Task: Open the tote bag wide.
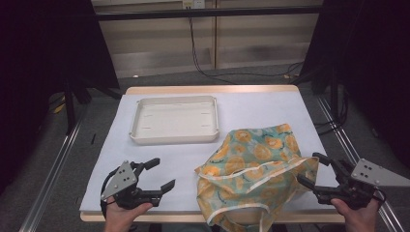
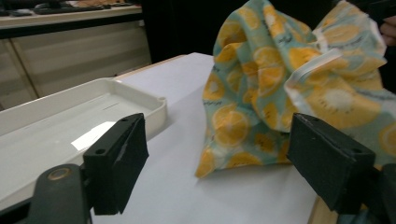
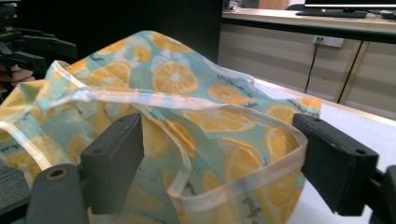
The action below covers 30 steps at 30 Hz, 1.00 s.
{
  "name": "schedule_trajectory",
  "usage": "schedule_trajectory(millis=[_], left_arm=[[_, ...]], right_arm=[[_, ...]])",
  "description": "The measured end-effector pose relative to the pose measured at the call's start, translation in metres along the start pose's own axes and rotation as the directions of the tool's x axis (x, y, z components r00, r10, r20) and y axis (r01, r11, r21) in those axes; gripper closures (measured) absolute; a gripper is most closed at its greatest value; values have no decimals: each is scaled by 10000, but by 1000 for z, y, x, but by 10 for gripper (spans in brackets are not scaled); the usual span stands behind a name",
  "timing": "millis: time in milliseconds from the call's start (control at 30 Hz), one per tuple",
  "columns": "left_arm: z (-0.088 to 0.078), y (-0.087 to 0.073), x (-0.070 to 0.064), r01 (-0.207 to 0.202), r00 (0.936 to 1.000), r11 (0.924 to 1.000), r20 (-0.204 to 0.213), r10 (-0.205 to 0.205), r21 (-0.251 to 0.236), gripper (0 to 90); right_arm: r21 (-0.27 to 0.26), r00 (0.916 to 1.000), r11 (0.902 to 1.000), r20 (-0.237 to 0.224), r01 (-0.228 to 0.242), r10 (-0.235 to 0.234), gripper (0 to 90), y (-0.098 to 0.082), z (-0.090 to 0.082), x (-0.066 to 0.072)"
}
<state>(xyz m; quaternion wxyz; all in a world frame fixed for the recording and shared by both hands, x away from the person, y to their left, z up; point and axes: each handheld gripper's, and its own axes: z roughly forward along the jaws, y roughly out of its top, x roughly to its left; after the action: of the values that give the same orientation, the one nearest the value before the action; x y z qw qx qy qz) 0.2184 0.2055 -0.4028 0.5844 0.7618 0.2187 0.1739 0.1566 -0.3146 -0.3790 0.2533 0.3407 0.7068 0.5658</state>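
Note:
A cloth bag (image 1: 251,159) printed with orange slices on teal, trimmed with a pale hem, lies crumpled at the table's front right, its mouth toward the front edge. My right gripper (image 1: 309,169) stands at the bag's right corner. In the right gripper view the bag (image 3: 187,79) has its hemmed rim lying between the wide jaws of the right gripper (image 3: 219,163), and the pads are not pressed together on it. My left gripper (image 1: 163,173) hovers open at the front left, apart from the bag. In the left gripper view nothing is between the jaws of the left gripper (image 2: 215,158), which face the bag (image 2: 261,84).
A shallow white tray (image 1: 174,139) sits behind the left gripper at the table's middle left, and its corner (image 2: 140,100) is close to the left jaw. A pale sheet (image 1: 270,108) covers the tabletop. Metal rails run along both sides of the table.

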Motion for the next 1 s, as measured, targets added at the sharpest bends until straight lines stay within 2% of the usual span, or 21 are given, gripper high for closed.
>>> schedule_trajectory(millis=[67, 100, 167, 200, 233, 333, 467, 500, 567, 600, 633, 700, 733, 767, 833, 900, 967, 1000], left_arm=[[5, 4, -4, -91, 9994, 10000, 321, 90, 18, 216], [8, 5, -6, -114, 9985, 9999, 543, 120, -114, 218], [12, 9, -10, -115, 9965, 9999, 827, 122, -82, 232], [15, 11, -12, -158, 9967, 9998, 790, 166, -110, 232], [18, 13, -13, -138, 9947, 9998, 1021, 149, -112, 239], [27, 22, -17, -271, 9925, 9995, 1191, 290, -177, 258], [43, 31, -21, -466, 9852, 9986, 1642, 501, -252, 271], [46, 33, -22, -449, 9853, 9986, 1637, 486, -265, 277], [53, 36, -21, -80, 9787, 9989, 2044, 174, -465, 290], [55, 38, -20, -206, 9803, 9987, 1952, 295, -471, 300], [58, 40, -21, -316, 9810, 9982, 1897, 406, -502, 314], [64, 41, -22, -262, 9765, 9984, 2123, 363, -501, 351], [67, 42, -24, -408, 9761, 9984, 2119, 480, -384, 363], [69, 44, -26, -641, 9722, 9974, 2233, 700, -339, 423], [74, 47, -32, -681, 9661, 9968, 2467, 762, -411, 439], [78, 50, -35, -948, 9600, 9949, 2615, 1004, -341, 513], [83, 51, -37, -1050, 9553, 9942, 2756, 1074, -236, 559], [85, 51, -37, -1077, 9582, 9939, 2643, 1097, -220, 582]], right_arm=[[-102, 9999, 9999, -117, 36, -37, 176, 4, 2, 2], [-79, 9997, 9999, -236, 107, -109, 172, 6, 2, 2], [62, 9982, 9996, -540, 263, -259, 166, 12, 7, 6], [62, 9982, 9996, -540, 263, -259, 166, 12, 7, 6], [138, 9975, 9993, -627, 340, -330, 164, 14, 9, 7], [98, 9966, 9988, -670, 490, -482, 149, 21, 14, 8], [169, 9936, 9970, -858, 759, -742, 146, 30, 20, 10], [212, 9926, 9962, -888, 849, -827, 146, 31, 26, 10], [209, 9927, 9967, -932, 788, -766, 146, 31, 29, 10], [249, 9922, 9965, -976, 802, -774, 146, 30, 32, 9], [333, 9918, 9960, -1001, 832, -795, 146, 29, 35, 9], [460, 9906, 9954, -1127, 835, -779, 147, 27, 40, 9], [491, 9902, 9954, -1172, 823, -761, 149, 26, 42, 9], [702, 9868, 9932, -1393, 926, -822, 168, 24, 47, 9], [794, 9855, 9923, -1487, 948, -822, 184, 22, 48, 10], [988, 9803, 9893, -1768, 1070, -883, 241, 20, 51, 12], [1122, 9797, 9886, -1846, 1002, -783, 276, 16, 53, 11], [1146, 9790, 9894, -1929, 895, -662, 283, 14, 55, 10]])
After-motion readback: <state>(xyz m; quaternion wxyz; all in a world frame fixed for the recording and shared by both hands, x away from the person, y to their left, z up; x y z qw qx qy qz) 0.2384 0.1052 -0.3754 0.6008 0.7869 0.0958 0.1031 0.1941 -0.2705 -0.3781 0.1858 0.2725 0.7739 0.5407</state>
